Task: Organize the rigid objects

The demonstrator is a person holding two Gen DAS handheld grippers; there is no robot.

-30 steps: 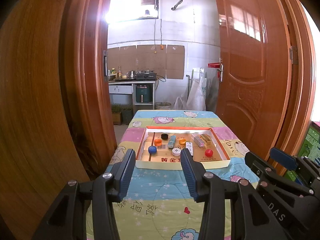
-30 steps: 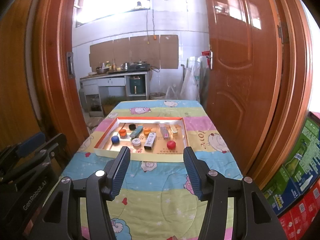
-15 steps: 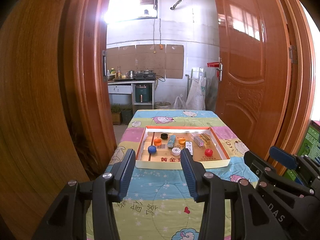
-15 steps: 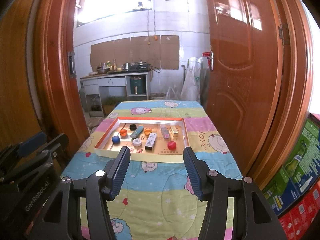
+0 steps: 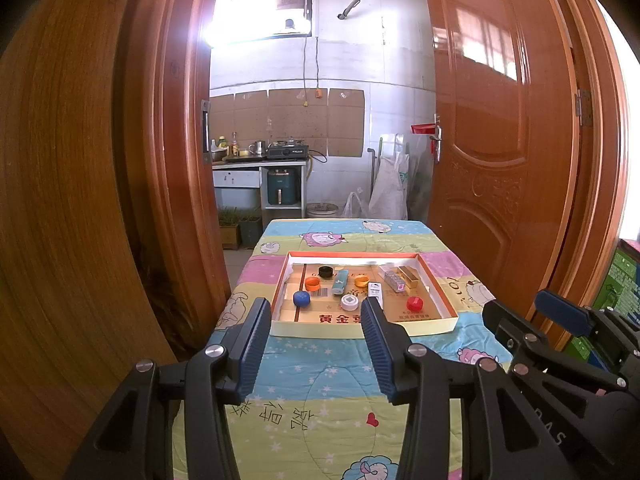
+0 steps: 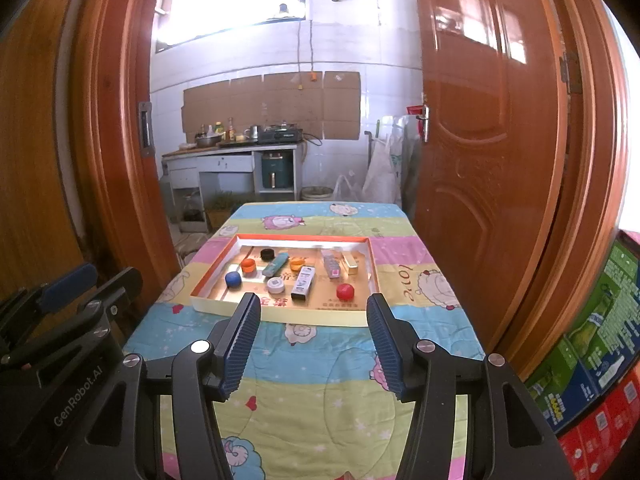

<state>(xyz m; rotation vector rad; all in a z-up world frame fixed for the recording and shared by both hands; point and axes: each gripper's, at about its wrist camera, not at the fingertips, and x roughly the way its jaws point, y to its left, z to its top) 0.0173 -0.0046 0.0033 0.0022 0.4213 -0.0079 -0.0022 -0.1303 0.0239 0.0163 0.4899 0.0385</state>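
A shallow cardboard tray (image 5: 344,330) (image 6: 276,314) with an orange rim lies on the quilt-covered table. Inside it are a blue cap (image 5: 301,298) (image 6: 233,279), a white cap (image 5: 349,301) (image 6: 276,285), a red cap (image 5: 415,303) (image 6: 345,291), a black cap (image 5: 326,271), two orange caps (image 5: 312,283), a teal stick (image 5: 340,281) (image 6: 276,263), a white box (image 6: 303,282) and a gold bar (image 5: 409,276). My left gripper (image 5: 316,322) hovers open, short of the tray's near wall. My right gripper (image 6: 314,320) also stands open and empty before the tray.
The table wears a pastel cartoon quilt (image 5: 320,392). Wooden door leaves (image 5: 500,140) flank it on both sides. Stacked printed cartons (image 6: 592,352) stand at the right. A kitchen counter (image 6: 232,152) with a stove is behind the table.
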